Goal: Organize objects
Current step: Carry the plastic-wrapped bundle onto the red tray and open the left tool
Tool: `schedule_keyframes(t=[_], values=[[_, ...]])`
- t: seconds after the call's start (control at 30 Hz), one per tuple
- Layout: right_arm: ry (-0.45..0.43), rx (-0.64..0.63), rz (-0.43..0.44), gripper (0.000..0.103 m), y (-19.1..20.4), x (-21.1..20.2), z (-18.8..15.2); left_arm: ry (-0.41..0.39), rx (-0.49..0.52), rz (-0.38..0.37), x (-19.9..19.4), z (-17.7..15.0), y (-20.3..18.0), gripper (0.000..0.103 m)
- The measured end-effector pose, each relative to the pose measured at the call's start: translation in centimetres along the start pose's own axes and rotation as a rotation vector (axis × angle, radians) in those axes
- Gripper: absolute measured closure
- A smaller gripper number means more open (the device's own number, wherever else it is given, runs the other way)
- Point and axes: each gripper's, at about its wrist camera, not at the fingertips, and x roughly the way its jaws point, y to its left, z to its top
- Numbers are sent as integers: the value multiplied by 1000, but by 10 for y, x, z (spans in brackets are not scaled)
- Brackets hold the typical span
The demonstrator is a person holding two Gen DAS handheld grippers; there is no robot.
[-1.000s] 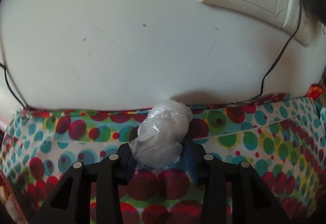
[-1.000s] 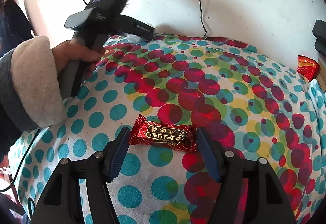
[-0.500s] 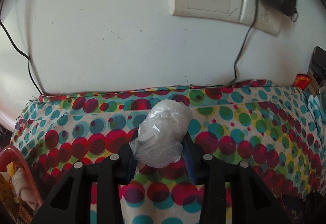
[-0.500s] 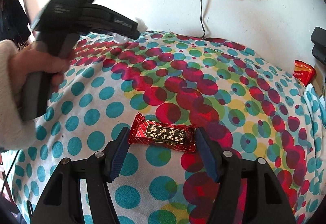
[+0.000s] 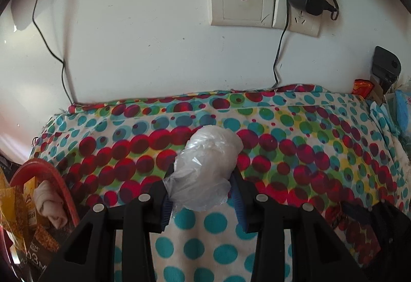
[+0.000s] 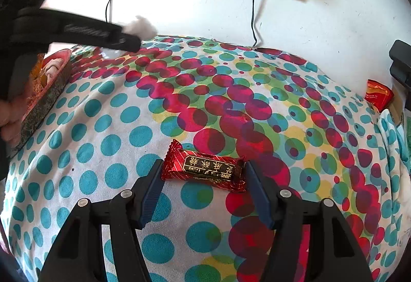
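Left gripper (image 5: 203,194), crinkled plastic bundle (image 5: 206,169)

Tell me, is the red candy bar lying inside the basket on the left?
No, the red candy bar lies on the dotted tablecloth between the right gripper fingers, well away from the basket at the left edge.

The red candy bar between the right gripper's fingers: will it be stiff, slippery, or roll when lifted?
The red candy bar looks flat and oblong, so it will probably not roll. Its glossy foil wrapper may slip against the pads. The crimped ends would likely crumple first, since the right gripper brackets it lengthwise on the soft tablecloth.
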Motion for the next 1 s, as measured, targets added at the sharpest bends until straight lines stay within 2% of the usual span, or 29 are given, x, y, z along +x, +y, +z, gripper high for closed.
schedule_keyframes(t=[0.63, 0.9, 1.0], values=[[1, -22, 9, 40, -5, 0, 1, -34, -51, -35, -95, -86, 1, 63], [1, -27, 8, 40, -4, -1, 1, -53, -64, -8, -131, -126, 13, 63], [1, -41, 23, 39, -4, -2, 1, -68, -68, 31, -141, -137, 24, 63]])
